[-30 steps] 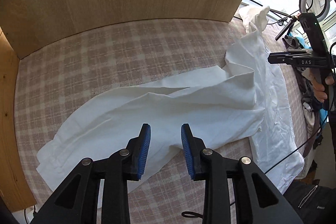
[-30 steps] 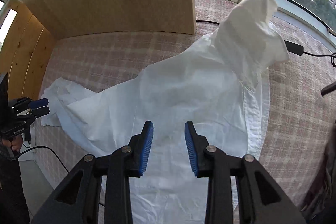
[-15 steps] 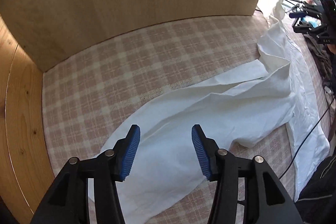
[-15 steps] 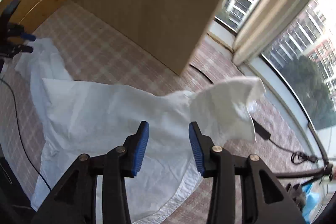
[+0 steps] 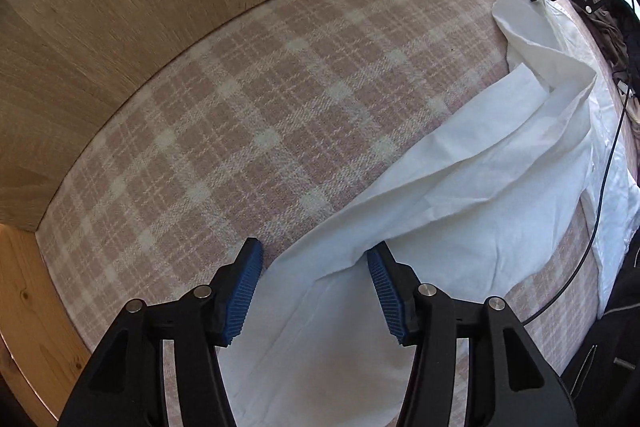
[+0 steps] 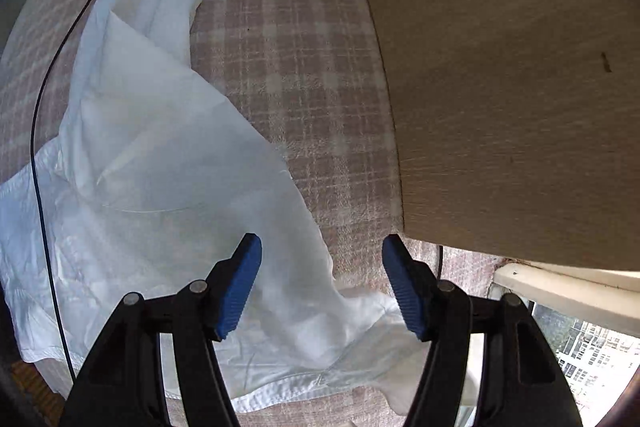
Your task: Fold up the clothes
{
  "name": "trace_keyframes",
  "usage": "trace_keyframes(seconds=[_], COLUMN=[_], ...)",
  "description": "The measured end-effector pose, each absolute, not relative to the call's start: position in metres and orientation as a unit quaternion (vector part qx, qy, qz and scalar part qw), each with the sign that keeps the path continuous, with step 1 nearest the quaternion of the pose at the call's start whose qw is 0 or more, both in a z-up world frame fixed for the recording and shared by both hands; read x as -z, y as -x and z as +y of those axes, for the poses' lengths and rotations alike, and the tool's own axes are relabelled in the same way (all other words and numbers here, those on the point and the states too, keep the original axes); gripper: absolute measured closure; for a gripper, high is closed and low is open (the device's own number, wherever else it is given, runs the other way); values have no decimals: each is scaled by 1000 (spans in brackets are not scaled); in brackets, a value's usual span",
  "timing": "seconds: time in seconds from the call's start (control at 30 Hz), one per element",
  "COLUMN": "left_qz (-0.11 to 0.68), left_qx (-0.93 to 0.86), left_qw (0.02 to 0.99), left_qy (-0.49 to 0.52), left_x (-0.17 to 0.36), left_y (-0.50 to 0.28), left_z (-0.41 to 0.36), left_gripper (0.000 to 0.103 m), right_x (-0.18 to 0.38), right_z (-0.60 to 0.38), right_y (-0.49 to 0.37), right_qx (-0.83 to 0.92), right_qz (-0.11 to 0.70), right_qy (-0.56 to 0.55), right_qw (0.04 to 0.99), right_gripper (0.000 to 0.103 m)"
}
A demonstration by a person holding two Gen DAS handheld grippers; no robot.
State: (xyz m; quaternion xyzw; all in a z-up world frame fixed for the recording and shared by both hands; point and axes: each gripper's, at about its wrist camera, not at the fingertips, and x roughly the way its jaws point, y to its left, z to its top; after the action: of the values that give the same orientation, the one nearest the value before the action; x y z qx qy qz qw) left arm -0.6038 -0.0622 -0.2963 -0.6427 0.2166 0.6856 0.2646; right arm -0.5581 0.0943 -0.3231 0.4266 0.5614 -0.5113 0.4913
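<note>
White cotton-like cloth, a single garment [image 5: 460,195], is lying rumpled and stretched across the pink-and-cream plaid cover [image 5: 248,115], one end under each of your tools. You are positioning for a two-ended pickup, so the step in hand looks like the reach before the first lift or straightening, not yet a fold. Your left gripper [image 5: 314,287] is pointing down over one end of the garment, its blue pads spread apart with the cloth's edge running between them but not pinched. Your right gripper [image 6: 326,285] is hanging over the other end near the thicker hemmed border, its jaws opening at this moment, cloth below the gap and nothing pressed. Next move, as a judgement: lower each tool until a pad is sliding under a single edge layer, then close; the fabric is thin and creased, so you are risking a grab of two layers or of the plaid cover beneath. Surroundings: a pale wooden panel [image 6: 512,75] is standing close beside the right tool and is limiting any swing that way; a black cable [image 6: 44,99] is trailing across the garment and could be snagging when the cloth rises; a window [image 6: 588,351] is showing at the corner.
</note>
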Motion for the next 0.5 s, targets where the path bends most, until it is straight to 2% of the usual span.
trace_keyframes(seconds=[0.03, 0.1, 0.13, 0.17, 0.2, 0.27, 0.37, 0.5], left_qz=[219, 220, 212, 211, 216, 224, 222, 190], left_qx=[-689, -693, -694, -697, -701, -710, -726, -748], left_qw=[263, 260, 260, 257, 252, 241, 219, 188], left_qy=[639, 635, 637, 636, 631, 623, 613, 608], left_x=[296, 294, 294, 292, 290, 285, 272, 248], left_y=[603, 601, 599, 596, 591, 582, 568, 545], left_z=[-61, -58, -58, -57, -55, -52, -50, -56], left_gripper=[53, 79, 87, 103, 102, 103, 103, 103], right_x=[329, 342, 347, 351, 353, 348, 327, 284], right_z=[93, 94, 96, 99, 103, 110, 125, 155], right_y=[560, 565, 566, 566, 565, 560, 550, 539], right_qx=[504, 491, 483, 474, 464, 472, 499, 551], right_qz=[563, 562, 559, 557, 551, 551, 553, 522], right_qy=[-433, -453, -466, -480, -493, -488, -464, -443], right_qw=[491, 488, 487, 485, 488, 485, 479, 478], right_gripper=[41, 41, 41, 50, 73, 92, 98, 99])
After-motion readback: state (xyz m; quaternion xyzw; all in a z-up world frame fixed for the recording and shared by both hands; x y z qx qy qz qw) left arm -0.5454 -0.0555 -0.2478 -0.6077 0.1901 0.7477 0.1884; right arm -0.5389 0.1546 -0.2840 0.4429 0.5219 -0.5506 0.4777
